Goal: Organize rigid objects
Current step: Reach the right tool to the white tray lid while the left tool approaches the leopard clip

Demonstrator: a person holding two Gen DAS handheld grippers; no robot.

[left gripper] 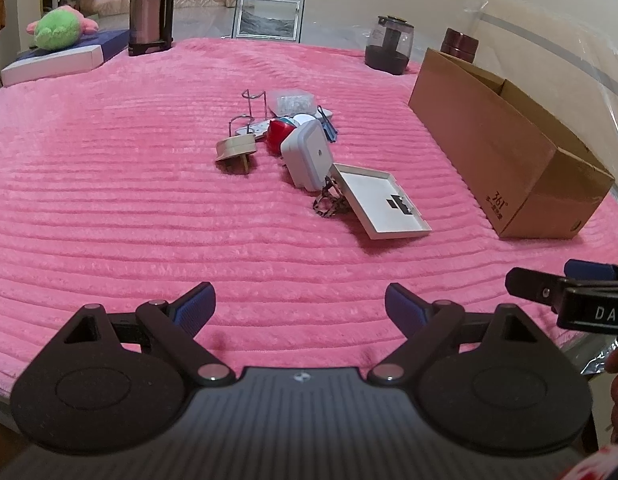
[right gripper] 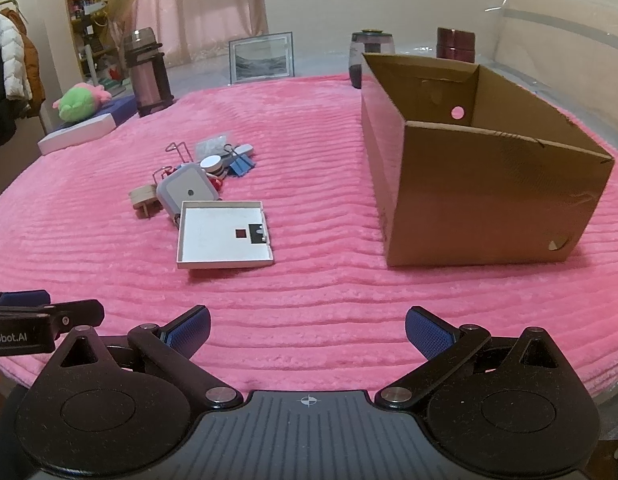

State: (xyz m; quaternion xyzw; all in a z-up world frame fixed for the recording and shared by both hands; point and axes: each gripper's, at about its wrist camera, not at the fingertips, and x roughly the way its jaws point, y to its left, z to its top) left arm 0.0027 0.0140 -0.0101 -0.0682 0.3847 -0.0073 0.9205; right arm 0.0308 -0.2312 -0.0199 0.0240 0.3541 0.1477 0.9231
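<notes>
Hovering both empty, wide-open claws, left claw [left gripper: 300,312] and right claw [right gripper: 308,330], we are best approaching the white tray [right gripper: 224,240] low, toward the cardboard box [right gripper: 489,184].

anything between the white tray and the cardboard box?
No. Between the white tray and the cardboard box only bare pink blanket shows, clearest in the right wrist view.

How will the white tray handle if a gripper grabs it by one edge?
The white tray looks like thin rigid plastic, so probably stiff and light. It is wide and flat, so an edge grip may let it droop or swing. One side seems propped on the clutter, which should help getting a finger under.
</notes>
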